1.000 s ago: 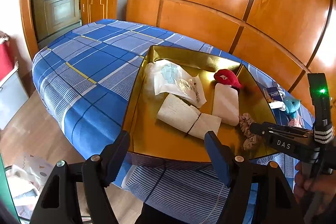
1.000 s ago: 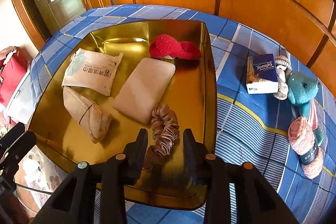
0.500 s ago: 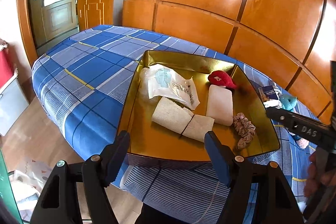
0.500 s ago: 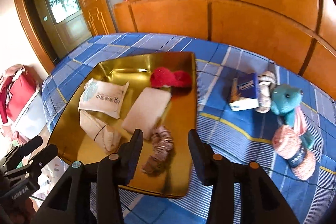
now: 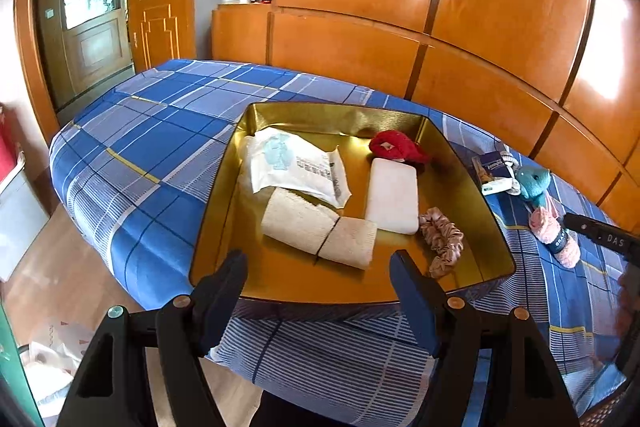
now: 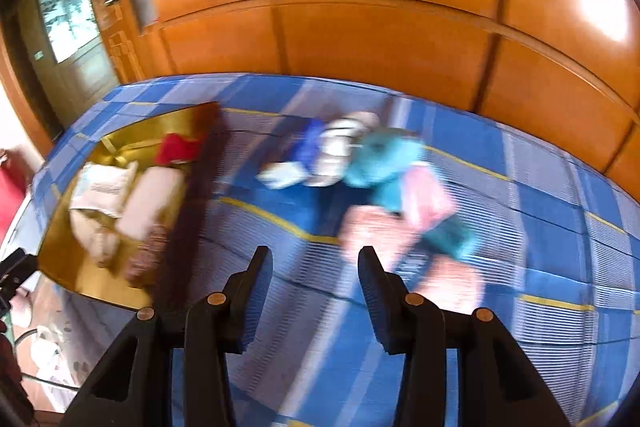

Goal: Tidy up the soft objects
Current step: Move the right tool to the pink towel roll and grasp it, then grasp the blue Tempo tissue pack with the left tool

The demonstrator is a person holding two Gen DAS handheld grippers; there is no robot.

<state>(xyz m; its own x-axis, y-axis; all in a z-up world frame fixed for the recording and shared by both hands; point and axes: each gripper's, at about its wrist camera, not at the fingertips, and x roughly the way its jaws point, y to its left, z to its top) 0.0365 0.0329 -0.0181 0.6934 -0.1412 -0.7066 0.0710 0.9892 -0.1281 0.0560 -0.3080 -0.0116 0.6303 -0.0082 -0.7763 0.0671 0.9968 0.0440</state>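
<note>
A gold tray on the blue plaid bed holds a white packet, a tied beige towel roll, a pale pad, a red plush and a pink scrunchie. My left gripper is open and empty at the tray's near edge. My right gripper is open and empty over the bedspread, right of the tray. Ahead of it lie a pink yarn ball, a teal plush toy and a tissue pack, all blurred.
Wooden wardrobe panels stand behind the bed. A door is at the far left. A striped yarn ball lies by the tissue pack. The bed's near edge drops to the floor, where a bag lies.
My right gripper let go of the scrunchie, which stays in the tray, opened wider and swung right toward the yarn and plush. My left gripper pulled back and rose slightly.
</note>
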